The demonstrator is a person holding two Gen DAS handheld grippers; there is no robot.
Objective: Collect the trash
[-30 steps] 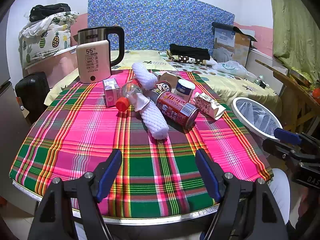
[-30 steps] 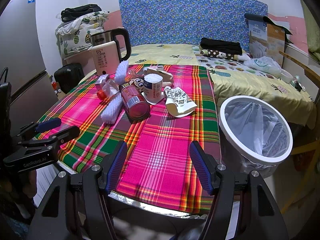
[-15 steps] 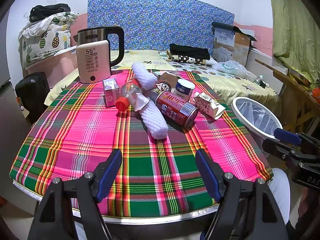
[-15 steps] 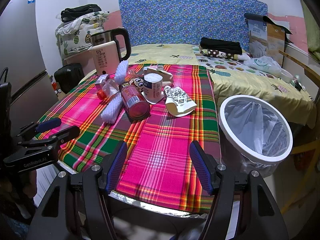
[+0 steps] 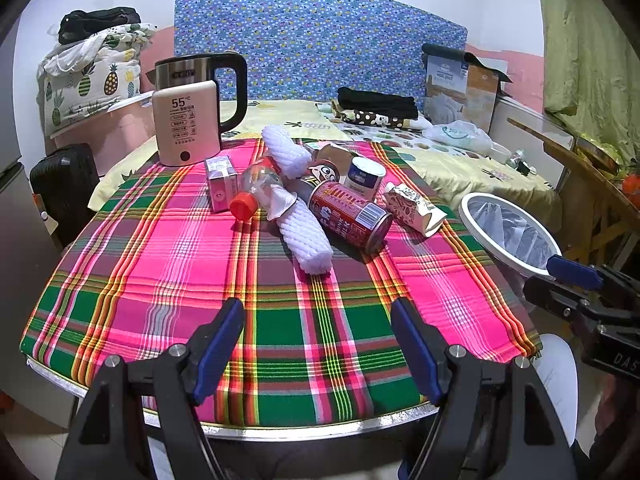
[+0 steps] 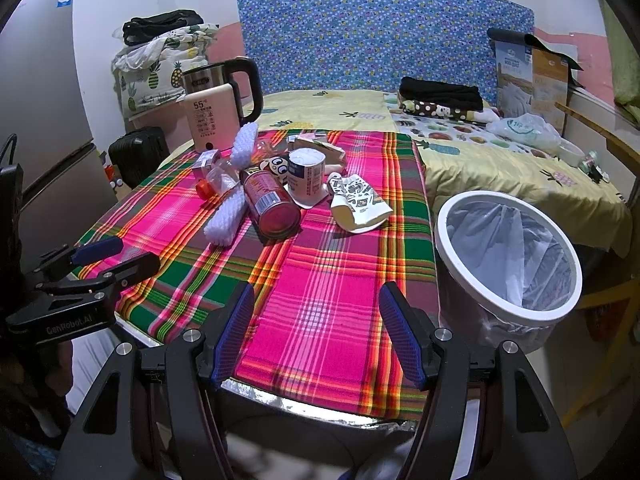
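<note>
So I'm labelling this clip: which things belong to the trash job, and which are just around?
Job: red drink can, clear plastic bottle with red cap, crumpled patterned carton, white lined bin.
Around: steel electric kettle, folded black clothes.

left gripper [image 5: 318, 334]: black frame, blue ribbed pads, silver screws, white "GenRobot.AI" lettering
right gripper [image 6: 316, 330]: same black-and-blue build

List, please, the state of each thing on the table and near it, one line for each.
Left tongs: open, empty.
Right tongs: open, empty.
Red can: lying on its side.
Plastic bottle: lying, red cap on.
White cup: standing upside down.
Trash bin: lined, upright, looks empty.
</note>
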